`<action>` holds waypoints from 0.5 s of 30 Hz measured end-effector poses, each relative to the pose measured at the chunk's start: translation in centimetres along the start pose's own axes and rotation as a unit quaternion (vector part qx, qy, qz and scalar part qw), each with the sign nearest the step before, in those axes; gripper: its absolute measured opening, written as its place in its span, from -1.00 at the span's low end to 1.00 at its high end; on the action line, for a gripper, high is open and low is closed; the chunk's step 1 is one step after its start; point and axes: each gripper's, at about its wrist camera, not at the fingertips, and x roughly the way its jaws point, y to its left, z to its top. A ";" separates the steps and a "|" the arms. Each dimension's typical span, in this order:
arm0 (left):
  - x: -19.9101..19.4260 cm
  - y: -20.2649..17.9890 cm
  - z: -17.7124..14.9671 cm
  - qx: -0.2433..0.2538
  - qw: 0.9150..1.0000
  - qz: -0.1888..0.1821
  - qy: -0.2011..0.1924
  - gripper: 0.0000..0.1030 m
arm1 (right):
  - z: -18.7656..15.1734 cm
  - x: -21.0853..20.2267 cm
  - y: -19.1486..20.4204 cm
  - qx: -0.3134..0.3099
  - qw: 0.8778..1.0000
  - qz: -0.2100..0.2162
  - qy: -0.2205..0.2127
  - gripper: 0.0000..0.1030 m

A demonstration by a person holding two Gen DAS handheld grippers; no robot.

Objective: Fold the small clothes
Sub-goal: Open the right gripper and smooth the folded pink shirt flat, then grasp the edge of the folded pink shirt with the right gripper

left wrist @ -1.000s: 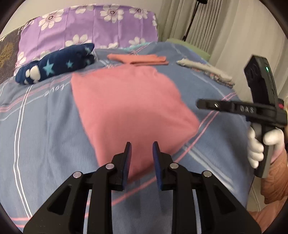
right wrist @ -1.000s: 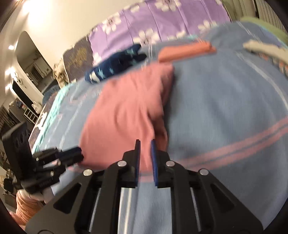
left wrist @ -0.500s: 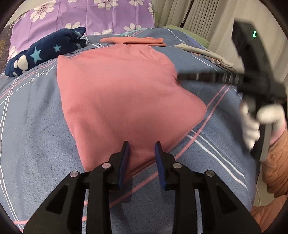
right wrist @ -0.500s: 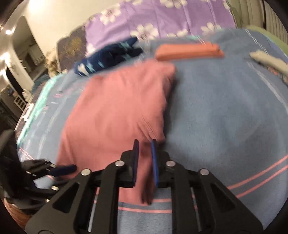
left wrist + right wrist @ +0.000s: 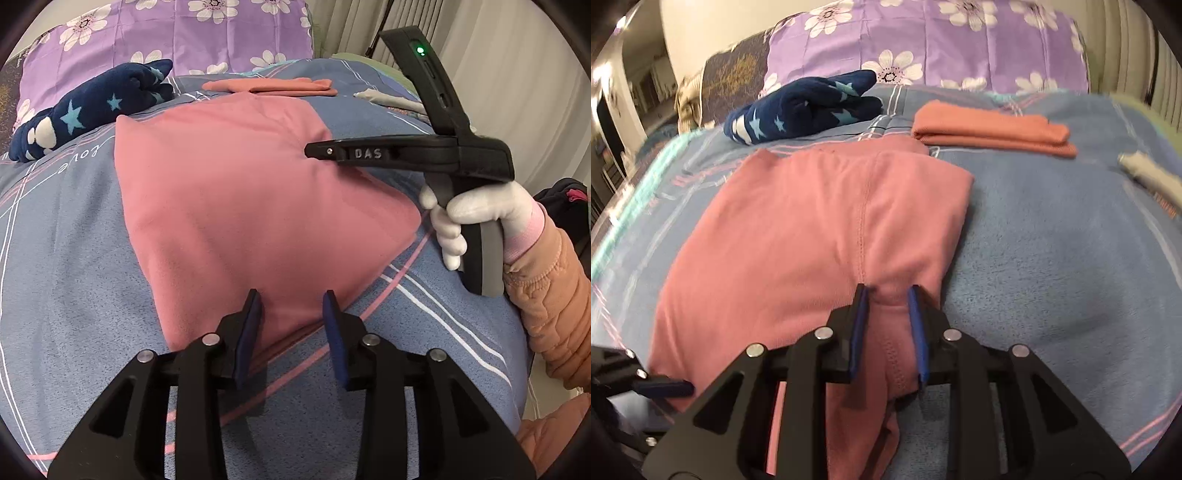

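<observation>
Two tools work over one pink garment [image 5: 236, 192] that lies spread flat in the middle of the bed [image 5: 66, 258], on a blue blanket with pink and white stripes. The left tool [image 5: 291, 314] hovers at the near edge of the garment, its blue pads apart and its jaws opening; the cloth's edge lies below and between them, but the pads do not press on it. In the right wrist view, the right tool [image 5: 888, 317] straddles a bunched ridge of the garment near a stitched seam; its jaws are opening too, narrow, with the fabric between the pads and no clear pinch.

From the left wrist view, the right tool is seen from the side over the garment's right part, held by a hand [image 5: 476, 218] in a white glove with a padded peach sleeve [image 5: 554, 306].

Beyond the garment lie a folded orange cloth [image 5: 993, 133], a rolled navy star-print piece [image 5: 809, 107] and a pale grey item [image 5: 1148, 173], all well apart from it. A purple flowered pillow [image 5: 923, 40] stands at the head of the bed.
</observation>
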 end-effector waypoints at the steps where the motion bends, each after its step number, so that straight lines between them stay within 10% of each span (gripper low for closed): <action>1: 0.0 -0.1 0.1 0.003 1.000 0.003 -0.001 -0.29 | 0.1 -0.1 0.2 -0.003 1.000 -0.005 -0.001 -0.54; 7: -2.7 0.6 1.2 -0.021 0.999 -0.016 -0.033 -0.29 | -0.2 -3.1 0.2 0.013 0.999 -0.004 -0.033 -0.54; 15: -4.3 5.2 3.1 -0.063 0.995 0.051 -0.064 -0.20 | 0.0 -7.5 0.9 -0.023 0.994 -0.058 -0.092 -0.39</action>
